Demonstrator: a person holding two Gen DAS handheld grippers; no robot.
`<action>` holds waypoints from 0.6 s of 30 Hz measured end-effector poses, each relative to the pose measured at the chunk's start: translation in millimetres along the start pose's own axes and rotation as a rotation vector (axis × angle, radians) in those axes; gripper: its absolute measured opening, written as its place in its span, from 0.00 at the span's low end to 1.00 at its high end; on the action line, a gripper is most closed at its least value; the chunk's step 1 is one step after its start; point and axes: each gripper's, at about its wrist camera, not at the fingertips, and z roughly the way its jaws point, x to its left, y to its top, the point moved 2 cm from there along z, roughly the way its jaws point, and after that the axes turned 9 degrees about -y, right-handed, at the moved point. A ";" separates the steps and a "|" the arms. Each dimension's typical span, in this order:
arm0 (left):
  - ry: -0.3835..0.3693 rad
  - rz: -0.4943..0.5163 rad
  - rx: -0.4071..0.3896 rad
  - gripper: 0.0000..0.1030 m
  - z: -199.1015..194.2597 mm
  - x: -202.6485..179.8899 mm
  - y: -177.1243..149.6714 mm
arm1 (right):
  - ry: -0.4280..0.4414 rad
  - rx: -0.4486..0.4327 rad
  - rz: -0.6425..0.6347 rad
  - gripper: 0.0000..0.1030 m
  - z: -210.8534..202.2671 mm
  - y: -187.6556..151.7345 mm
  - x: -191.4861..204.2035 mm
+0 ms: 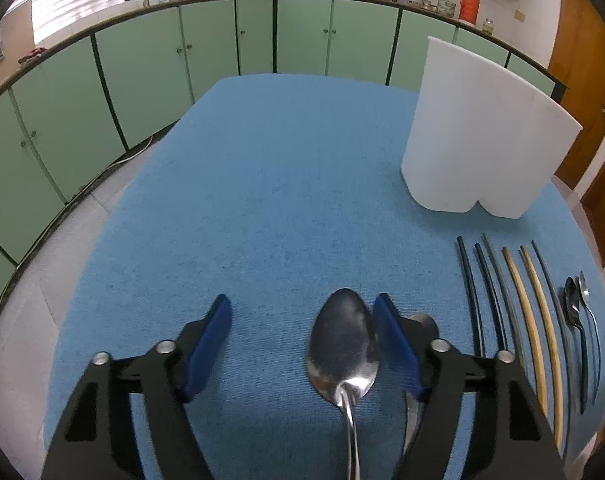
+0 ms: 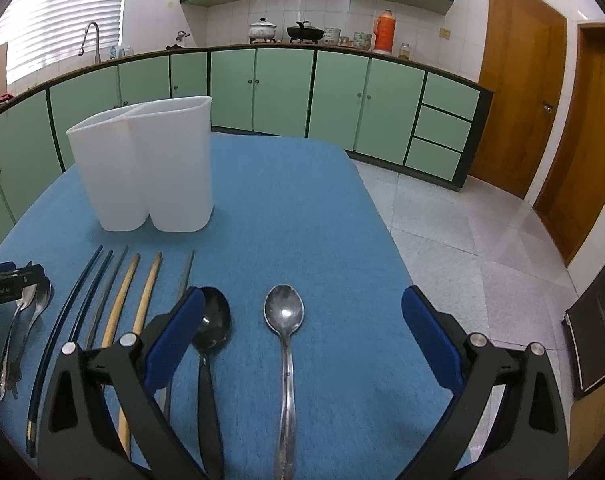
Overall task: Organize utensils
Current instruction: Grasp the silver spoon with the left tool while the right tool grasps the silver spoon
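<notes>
Both pictures are fairly bright and a bit bluish. Light comes in through the window blinds (image 2: 58,16) at the upper left, which look washed out white. The spoon (image 1: 344,350) close to the camera shines with glare. Straight lines bend near the edges, and the corners are black.

Wide bare blue cloth (image 1: 262,184) left & centre, only the white holder (image 1: 482,136) and chopstick row (image 1: 514,304) crowd the right side.

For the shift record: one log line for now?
left gripper: open over spoon | right gripper: open over silver spoon | holder: unfilled
</notes>
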 end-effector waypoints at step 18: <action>-0.035 0.007 -0.029 0.45 -11.3 -5.8 -10.7 | -0.002 0.013 -0.012 0.93 6.3 2.0 5.8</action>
